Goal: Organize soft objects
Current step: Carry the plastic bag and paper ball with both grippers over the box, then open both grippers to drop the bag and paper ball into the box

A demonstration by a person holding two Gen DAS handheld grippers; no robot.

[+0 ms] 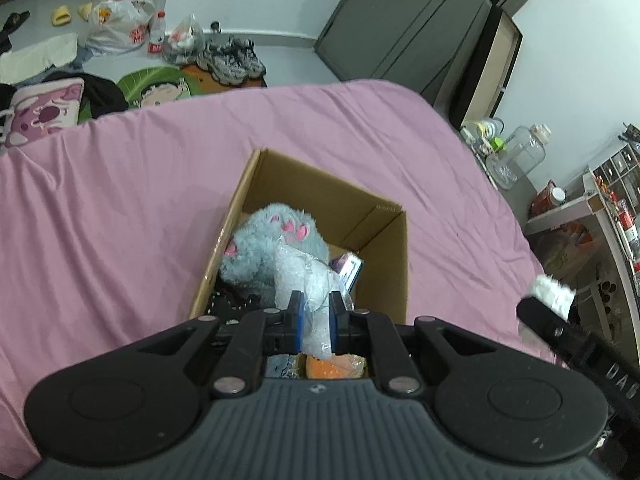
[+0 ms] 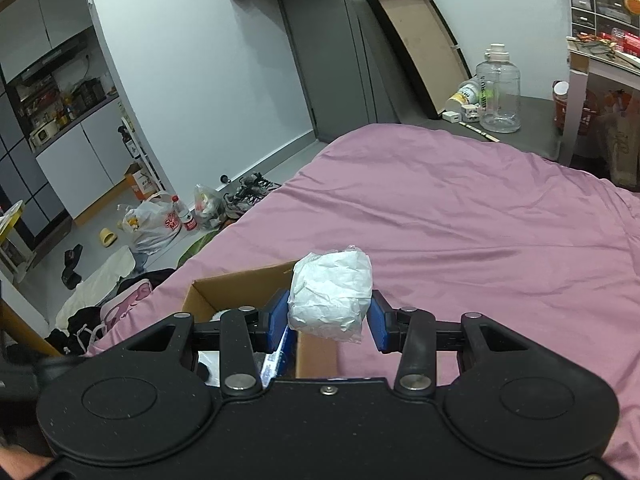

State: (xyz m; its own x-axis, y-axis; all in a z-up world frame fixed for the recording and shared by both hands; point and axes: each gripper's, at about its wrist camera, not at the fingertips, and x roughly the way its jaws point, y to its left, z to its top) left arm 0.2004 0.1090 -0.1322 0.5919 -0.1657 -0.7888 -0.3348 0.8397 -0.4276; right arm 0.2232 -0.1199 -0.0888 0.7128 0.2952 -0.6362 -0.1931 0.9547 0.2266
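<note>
the left gripper (image 1: 316,312) pinches a crinkly plastic bag (image 1: 308,280) over the cardboard box (image 1: 394,236) mid-bed; the right gripper (image 2: 330,316) squeezes a light, crushable white wad (image 2: 330,294) just outside the box's right edge; both look best gripped mid-bulk.

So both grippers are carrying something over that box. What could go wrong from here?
1. The left gripper pinches only a thin fold of the plastic bag; it might slip out early.
2. The box already holds a plush toy and other items, so new things could perch on top and roll onto the bed.
3. The right gripper holds its white wad near the box's edge; released there, it may land outside.
</note>
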